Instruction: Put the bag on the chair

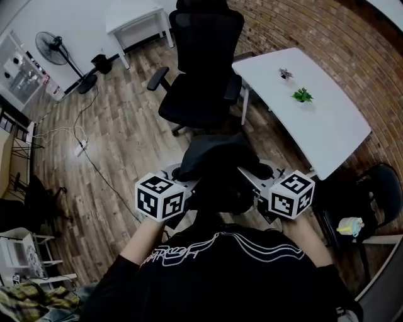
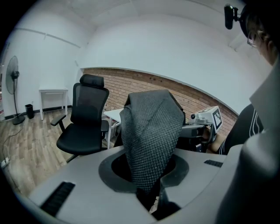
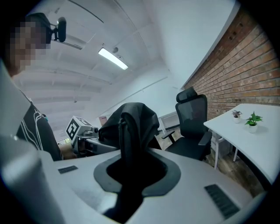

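Observation:
A black bag (image 1: pixel 217 163) hangs in the air between my two grippers, close in front of the person. My left gripper (image 1: pixel 178 178) is shut on a mesh-textured strap of the bag (image 2: pixel 151 140). My right gripper (image 1: pixel 258 178) is shut on another dark strap of the bag (image 3: pixel 129 135). The black office chair (image 1: pixel 200 69) stands just beyond the bag, its seat (image 1: pixel 195 107) bare and facing me. It also shows as the chair (image 2: pixel 85 124) at left and the chair (image 3: pixel 190 127) at right. The bag's lower part is hidden behind the grippers.
A white table (image 1: pixel 312 107) with two small plants (image 1: pixel 302 95) stands right of the chair, against the brick wall. Another black chair (image 1: pixel 371 195) holds a small object at the right. A fan (image 1: pixel 60 53) and floor cables (image 1: pixel 82 148) lie to the left. A white desk (image 1: pixel 135 19) is behind.

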`<state>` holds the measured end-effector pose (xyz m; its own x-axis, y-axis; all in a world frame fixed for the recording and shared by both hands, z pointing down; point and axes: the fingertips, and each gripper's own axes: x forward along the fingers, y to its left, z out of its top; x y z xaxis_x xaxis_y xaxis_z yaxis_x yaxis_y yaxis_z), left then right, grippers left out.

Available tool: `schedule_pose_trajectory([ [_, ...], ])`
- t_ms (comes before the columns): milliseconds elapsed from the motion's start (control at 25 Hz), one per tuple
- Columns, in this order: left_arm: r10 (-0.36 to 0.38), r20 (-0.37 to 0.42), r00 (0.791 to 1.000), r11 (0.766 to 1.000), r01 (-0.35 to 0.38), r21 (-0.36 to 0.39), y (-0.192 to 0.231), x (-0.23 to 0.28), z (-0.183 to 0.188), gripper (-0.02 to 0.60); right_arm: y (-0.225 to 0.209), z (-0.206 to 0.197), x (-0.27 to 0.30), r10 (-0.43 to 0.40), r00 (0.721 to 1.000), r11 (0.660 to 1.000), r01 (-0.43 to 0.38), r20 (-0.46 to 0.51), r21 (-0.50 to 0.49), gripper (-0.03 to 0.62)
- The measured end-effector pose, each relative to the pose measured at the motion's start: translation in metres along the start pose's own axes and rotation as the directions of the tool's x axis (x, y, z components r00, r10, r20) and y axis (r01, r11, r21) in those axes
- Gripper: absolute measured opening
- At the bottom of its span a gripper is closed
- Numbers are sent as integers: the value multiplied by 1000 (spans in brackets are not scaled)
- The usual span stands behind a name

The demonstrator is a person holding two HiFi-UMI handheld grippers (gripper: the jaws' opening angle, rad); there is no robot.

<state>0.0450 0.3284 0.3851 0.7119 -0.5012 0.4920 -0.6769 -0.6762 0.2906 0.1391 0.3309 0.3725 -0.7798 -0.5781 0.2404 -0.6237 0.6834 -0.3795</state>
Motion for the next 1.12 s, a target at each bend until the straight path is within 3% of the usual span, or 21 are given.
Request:
schedule_pose_trajectory([
  [240, -29, -26, 999, 999, 28, -33, 56, 28, 17, 97, -37, 12, 49, -26, 999, 999, 26, -20, 34, 54],
  [680, -47, -48, 998, 993, 42, -108, 201, 72, 60, 95, -108, 51, 186, -38, 995, 996, 45, -94, 76, 54],
  [1120, -38, -17, 999, 998, 37, -46, 302, 73, 113, 95, -133, 97, 283, -38, 996, 998, 43, -86, 55, 54],
])
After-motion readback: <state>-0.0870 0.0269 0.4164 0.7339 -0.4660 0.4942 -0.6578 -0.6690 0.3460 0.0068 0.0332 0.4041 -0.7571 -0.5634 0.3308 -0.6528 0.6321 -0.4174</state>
